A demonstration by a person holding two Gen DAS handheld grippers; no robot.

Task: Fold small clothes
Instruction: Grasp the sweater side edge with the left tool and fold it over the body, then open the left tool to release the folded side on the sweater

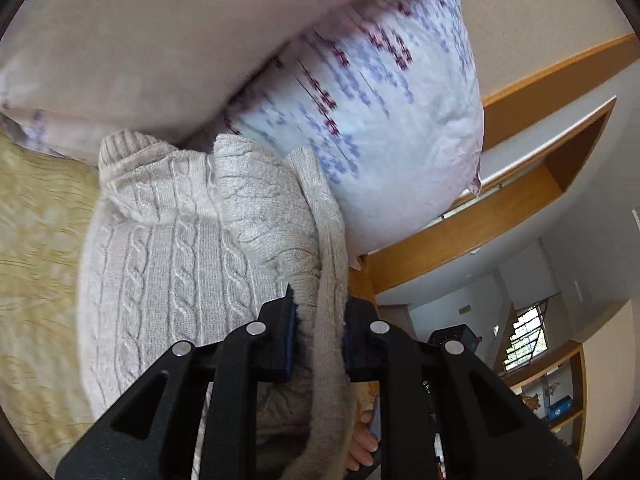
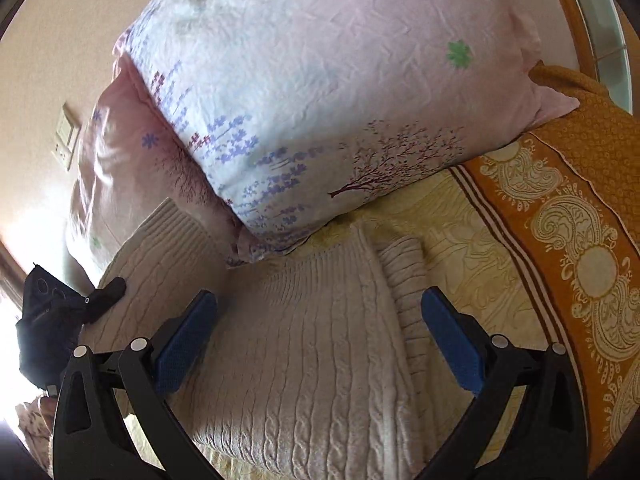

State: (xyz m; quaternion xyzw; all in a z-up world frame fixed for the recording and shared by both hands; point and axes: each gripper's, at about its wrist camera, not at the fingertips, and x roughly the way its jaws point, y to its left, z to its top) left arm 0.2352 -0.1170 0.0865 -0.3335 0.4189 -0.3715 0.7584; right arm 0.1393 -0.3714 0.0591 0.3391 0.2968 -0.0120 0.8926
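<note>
Folding a cream cable-knit sweater (image 2: 312,344) on a bed, beside two flowered pillows.

The yellow patterned bedspread (image 2: 472,256) carries the sweater near the cameras, with an orange-bordered blanket (image 2: 560,216) to the right and the white flowered pillow (image 2: 320,112) and the pink pillow (image 2: 120,168) lying at its far edge. The left gripper (image 1: 320,344) has its jaws nearly closed, pinching a lifted band of the sweater's knit between the pads. The right gripper (image 2: 320,344) hangs over the sweater's body with its blue pads (image 2: 452,344) wide apart, gripping nothing.
</note>
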